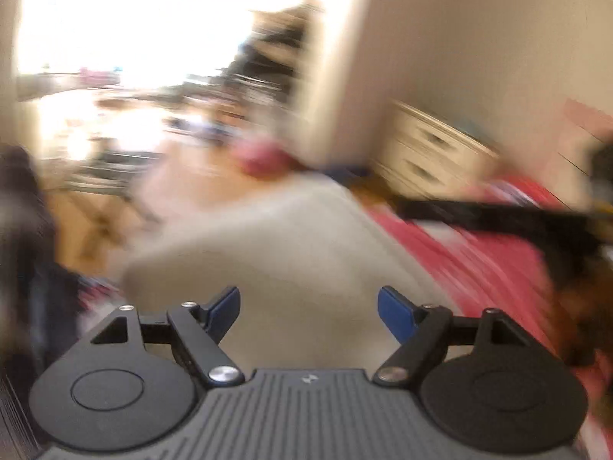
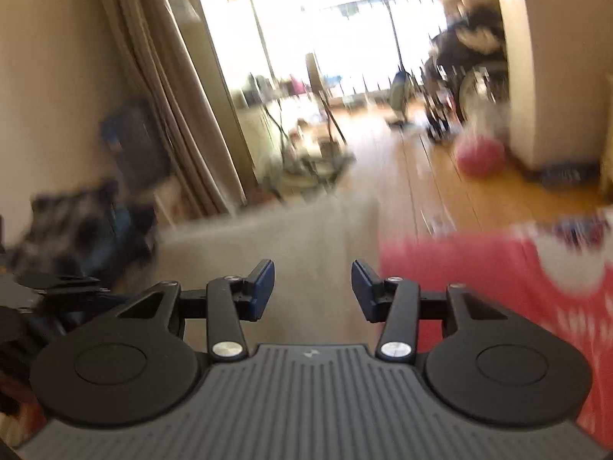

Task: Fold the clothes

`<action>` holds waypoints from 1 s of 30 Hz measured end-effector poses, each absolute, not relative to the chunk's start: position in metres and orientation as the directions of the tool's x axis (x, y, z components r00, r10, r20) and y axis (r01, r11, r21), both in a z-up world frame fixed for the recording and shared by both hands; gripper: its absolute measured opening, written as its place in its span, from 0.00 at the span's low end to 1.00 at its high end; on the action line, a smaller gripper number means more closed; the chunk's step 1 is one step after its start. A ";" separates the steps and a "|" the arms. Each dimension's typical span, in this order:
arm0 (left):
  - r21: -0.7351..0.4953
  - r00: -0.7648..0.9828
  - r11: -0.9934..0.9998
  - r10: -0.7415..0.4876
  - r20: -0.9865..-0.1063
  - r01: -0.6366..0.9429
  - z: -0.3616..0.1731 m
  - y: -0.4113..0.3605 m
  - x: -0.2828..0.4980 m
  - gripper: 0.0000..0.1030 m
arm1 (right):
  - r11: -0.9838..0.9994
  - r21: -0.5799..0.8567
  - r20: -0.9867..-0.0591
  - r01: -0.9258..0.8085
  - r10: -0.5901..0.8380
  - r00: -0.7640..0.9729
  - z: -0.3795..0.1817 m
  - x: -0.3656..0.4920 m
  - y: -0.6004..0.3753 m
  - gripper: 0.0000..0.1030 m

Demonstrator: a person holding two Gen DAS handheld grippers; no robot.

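Both views are smeared by motion. A red garment with white markings (image 1: 479, 264) lies on a pale beige surface (image 1: 299, 237), to the right of my left gripper (image 1: 308, 308). That gripper is open wide, with only the beige surface showing between its blue pads. A dark blurred strip (image 1: 498, 216) crosses the garment's far side; what it is I cannot tell. In the right wrist view the red garment (image 2: 490, 280) lies just right of my right gripper (image 2: 313, 291), which is open with nothing between its fingers.
A white chest of drawers (image 1: 433, 149) stands by the wall at right. A pink ball (image 2: 481, 155) rests on the wooden floor (image 2: 421, 176) near a wall corner. A dark heap (image 2: 84, 226) sits at left below a curtain (image 2: 172, 96). A wheeled frame (image 2: 463, 76) stands far back.
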State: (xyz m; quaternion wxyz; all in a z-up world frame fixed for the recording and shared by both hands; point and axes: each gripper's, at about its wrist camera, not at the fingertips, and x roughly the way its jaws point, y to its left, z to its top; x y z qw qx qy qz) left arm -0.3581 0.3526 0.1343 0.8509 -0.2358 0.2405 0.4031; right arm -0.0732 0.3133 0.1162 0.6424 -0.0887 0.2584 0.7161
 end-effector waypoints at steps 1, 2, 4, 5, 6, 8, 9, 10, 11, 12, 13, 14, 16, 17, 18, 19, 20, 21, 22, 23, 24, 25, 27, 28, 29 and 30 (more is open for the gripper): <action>-0.226 0.527 0.506 0.598 -0.604 -0.833 0.128 0.367 -0.354 0.80 | -0.053 0.239 -0.456 -0.970 0.875 -0.160 0.119 -0.077 0.329 0.41; -0.243 0.493 0.445 0.621 -0.610 -0.862 0.122 0.382 -0.351 0.80 | -0.066 0.220 -0.461 -0.973 0.872 -0.163 0.119 -0.082 0.347 0.40; -0.242 0.437 0.375 0.620 -0.652 -0.895 0.103 0.407 -0.343 0.79 | -0.082 0.181 -0.484 -0.980 0.860 -0.161 0.114 -0.091 0.384 0.39; -0.250 0.431 0.360 0.626 -0.650 -0.899 0.097 0.413 -0.342 0.79 | -0.060 0.169 -0.524 -0.984 0.840 -0.141 0.100 -0.092 0.399 0.38; -0.257 0.438 0.361 0.634 -0.638 -0.897 0.095 0.413 -0.344 0.79 | -0.024 0.166 -0.574 -0.986 0.810 -0.116 0.084 -0.088 0.411 0.37; -0.240 0.440 0.379 0.639 -0.631 -0.894 0.100 0.409 -0.345 0.80 | 0.027 0.226 -0.606 -0.974 0.786 -0.119 0.065 -0.077 0.424 0.38; -0.237 0.447 0.391 0.632 -0.633 -0.889 0.103 0.407 -0.345 0.80 | 0.045 0.266 -0.603 -0.963 0.787 -0.130 0.064 -0.073 0.425 0.37; -0.243 0.459 0.404 0.617 -0.640 -0.882 0.108 0.404 -0.346 0.80 | 0.056 0.290 -0.591 -0.956 0.796 -0.133 0.071 -0.070 0.419 0.36; -0.249 0.470 0.417 0.601 -0.646 -0.874 0.112 0.400 -0.347 0.80 | 0.065 0.299 -0.577 -0.952 0.807 -0.126 0.078 -0.067 0.408 0.36; -0.264 0.497 0.444 0.571 -0.653 -0.856 0.118 0.396 -0.350 0.80 | 0.069 0.307 -0.562 -0.949 0.818 -0.122 0.086 -0.066 0.395 0.36; -0.288 0.537 0.482 0.527 -0.659 -0.827 0.125 0.390 -0.355 0.80 | 0.063 0.316 -0.547 -0.947 0.828 -0.127 0.095 -0.065 0.376 0.36; -0.313 0.574 0.518 0.480 -0.664 -0.796 0.132 0.384 -0.360 0.80 | 0.055 0.322 -0.537 -0.945 0.833 -0.135 0.104 -0.064 0.356 0.36; -0.296 0.609 0.627 0.368 -0.702 -0.720 0.139 0.362 -0.362 0.80 | 0.026 0.307 -0.538 -0.951 0.829 -0.151 0.116 -0.072 0.316 0.36; -0.263 0.599 0.674 0.328 -0.730 -0.690 0.137 0.349 -0.362 0.80 | 0.008 0.299 -0.549 -0.954 0.819 -0.165 0.118 -0.079 0.302 0.36; -0.229 0.583 0.718 0.291 -0.759 -0.657 0.133 0.335 -0.361 0.80 | -0.008 0.294 -0.568 -0.956 0.803 -0.182 0.116 -0.087 0.288 0.36; -0.194 0.561 0.760 0.257 -0.787 -0.620 0.126 0.321 -0.360 0.80 | -0.024 0.291 -0.590 -0.956 0.783 -0.199 0.112 -0.096 0.276 0.36; -0.158 0.537 0.795 0.235 -0.810 -0.586 0.116 0.309 -0.357 0.80 | -0.030 0.281 -0.613 -0.959 0.763 -0.203 0.103 -0.105 0.270 0.36; -0.114 0.510 0.816 0.239 -0.826 -0.567 0.104 0.299 -0.355 0.80 | -0.026 0.260 -0.635 -0.965 0.748 -0.192 0.093 -0.115 0.271 0.36; -0.057 0.493 0.832 0.271 -0.827 -0.552 0.094 0.291 -0.353 0.81 | -0.024 0.239 -0.656 -0.971 0.733 -0.179 0.082 -0.124 0.272 0.36; -0.005 0.492 0.845 0.306 -0.815 -0.535 0.089 0.284 -0.352 0.81 | -0.022 0.209 -0.666 -0.978 0.728 -0.159 0.070 -0.133 0.274 0.38; 0.029 0.494 0.853 0.329 -0.805 -0.521 0.091 0.279 -0.351 0.81 | -0.023 0.180 -0.662 -0.983 0.737 -0.138 0.062 -0.138 0.274 0.39; 0.039 0.501 0.856 0.339 -0.796 -0.516 0.097 0.274 -0.354 0.77 | -0.026 0.171 -0.655 -0.985 0.744 -0.133 0.063 -0.139 0.270 0.38; 0.024 0.530 0.857 0.341 -0.776 -0.515 0.108 0.265 -0.365 0.77 | -0.009 0.180 -0.637 -0.984 0.761 -0.123 0.082 -0.136 0.256 0.37; 0.017 0.545 0.857 0.342 -0.766 -0.515 0.114 0.261 -0.370 0.80 | -0.006 0.190 -0.627 -0.982 0.769 -0.126 0.092 -0.135 0.245 0.37; 0.004 0.553 0.860 0.331 -0.765 -0.511 0.117 0.255 -0.374 0.81 | -0.016 0.203 -0.618 -0.979 0.774 -0.141 0.100 -0.137 0.230 0.37; -0.012 0.551 0.864 0.310 -0.775 -0.503 0.114 0.249 -0.373 0.81 | -0.030 0.215 -0.616 -0.976 0.772 -0.159 0.104 -0.141 0.217 0.38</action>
